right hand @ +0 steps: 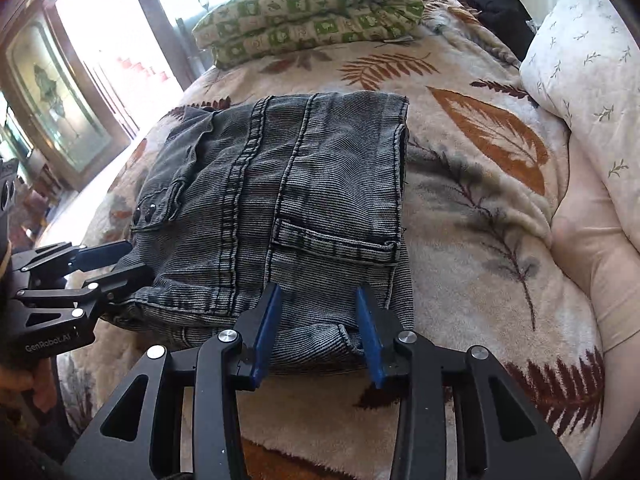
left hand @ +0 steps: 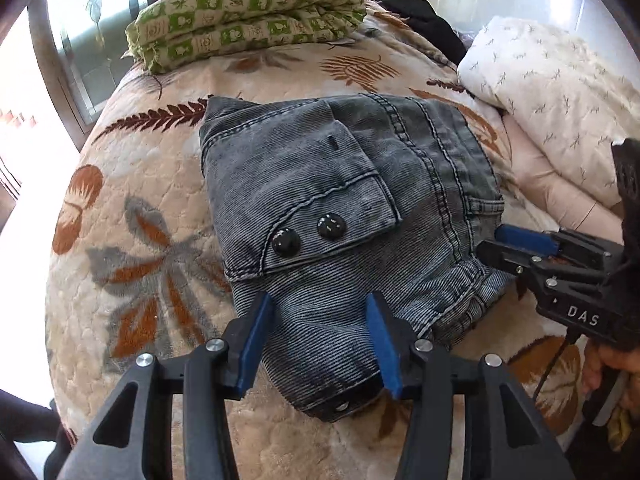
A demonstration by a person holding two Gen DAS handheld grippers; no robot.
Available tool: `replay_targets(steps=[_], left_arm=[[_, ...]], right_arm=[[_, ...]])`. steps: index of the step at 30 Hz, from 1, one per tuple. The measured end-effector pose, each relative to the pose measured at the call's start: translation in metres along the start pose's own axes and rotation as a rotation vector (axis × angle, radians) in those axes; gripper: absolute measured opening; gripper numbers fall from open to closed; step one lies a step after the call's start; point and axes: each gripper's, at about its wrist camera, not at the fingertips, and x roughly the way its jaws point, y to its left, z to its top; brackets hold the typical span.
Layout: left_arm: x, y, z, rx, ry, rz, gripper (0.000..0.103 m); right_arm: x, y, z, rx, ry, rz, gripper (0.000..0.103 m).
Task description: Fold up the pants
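The grey denim pants [left hand: 340,208] lie folded into a compact bundle on the bed; a flap with two black snap buttons [left hand: 308,234] is on top. They also show in the right wrist view [right hand: 288,200], with a back pocket facing up. My left gripper [left hand: 320,308] is open, its blue fingertips over the bundle's near edge. It shows at the left in the right wrist view [right hand: 132,258]. My right gripper [right hand: 318,294] is open over the near edge by the pocket. It shows at the right in the left wrist view [left hand: 494,242].
A leaf-patterned blanket [left hand: 160,240] covers the bed. A folded green checked quilt [left hand: 248,12] lies at the far end. A white pillow [left hand: 552,92] and dark clothing [left hand: 424,16] lie at the right. Windows and a glass cabinet [right hand: 52,92] stand to the left.
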Motion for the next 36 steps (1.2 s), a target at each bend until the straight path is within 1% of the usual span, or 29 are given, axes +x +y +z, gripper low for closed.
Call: replay_targets(steps=[3, 4, 5, 7, 8, 10, 11, 12, 15, 20, 27, 29, 32, 36], left_arm=[[0.0, 0.004, 0.0, -0.021, 0.002, -0.01, 0.052], [0.0, 0.005, 0.0, -0.027, 0.004, -0.012, 0.052], [0.0, 0.005, -0.001, -0.025, 0.003, -0.01, 0.052], [0.001, 0.003, -0.001, -0.017, -0.001, 0.003, 0.052], [0.001, 0.002, -0.002, -0.016, -0.003, 0.007, 0.052], [0.001, 0.002, -0.002, -0.019, -0.003, 0.006, 0.052], [0.002, 0.001, -0.002, -0.016, -0.002, 0.009, 0.052], [0.002, 0.0, -0.002, -0.012, -0.005, 0.015, 0.052], [0.001, 0.0, -0.002, -0.015, -0.008, 0.019, 0.052], [0.001, 0.0, -0.002, -0.016, -0.009, 0.022, 0.053], [0.002, -0.003, -0.001, -0.011, -0.005, 0.04, 0.053], [0.002, -0.004, -0.002, -0.009, -0.006, 0.045, 0.053], [0.001, -0.005, -0.002, -0.009, -0.005, 0.047, 0.053], [-0.003, -0.003, 0.001, -0.03, 0.0, 0.04, 0.053]], right_arm=[[-0.01, 0.0, 0.0, 0.016, -0.03, 0.007, 0.035], [-0.016, 0.002, 0.0, 0.008, -0.056, 0.001, 0.039], [-0.022, 0.007, 0.001, -0.016, -0.09, -0.01, 0.039], [-0.023, 0.012, 0.003, -0.048, -0.111, -0.015, 0.039], [-0.021, 0.013, 0.003, -0.053, -0.104, -0.016, 0.039], [-0.005, 0.008, -0.001, -0.034, -0.045, -0.01, 0.04], [0.0, 0.005, -0.003, -0.03, -0.033, -0.002, 0.041], [0.001, 0.003, -0.003, -0.031, -0.052, 0.007, 0.041], [-0.003, 0.002, 0.001, -0.032, -0.047, 0.007, 0.041], [-0.004, 0.008, 0.0, -0.049, -0.053, 0.006, 0.048], [-0.001, 0.011, -0.003, -0.082, -0.058, -0.01, 0.05], [0.001, 0.013, -0.004, -0.094, -0.06, -0.014, 0.052], [0.002, 0.017, -0.006, -0.126, -0.072, -0.037, 0.052], [-0.002, 0.014, -0.004, -0.101, -0.065, -0.026, 0.052]])
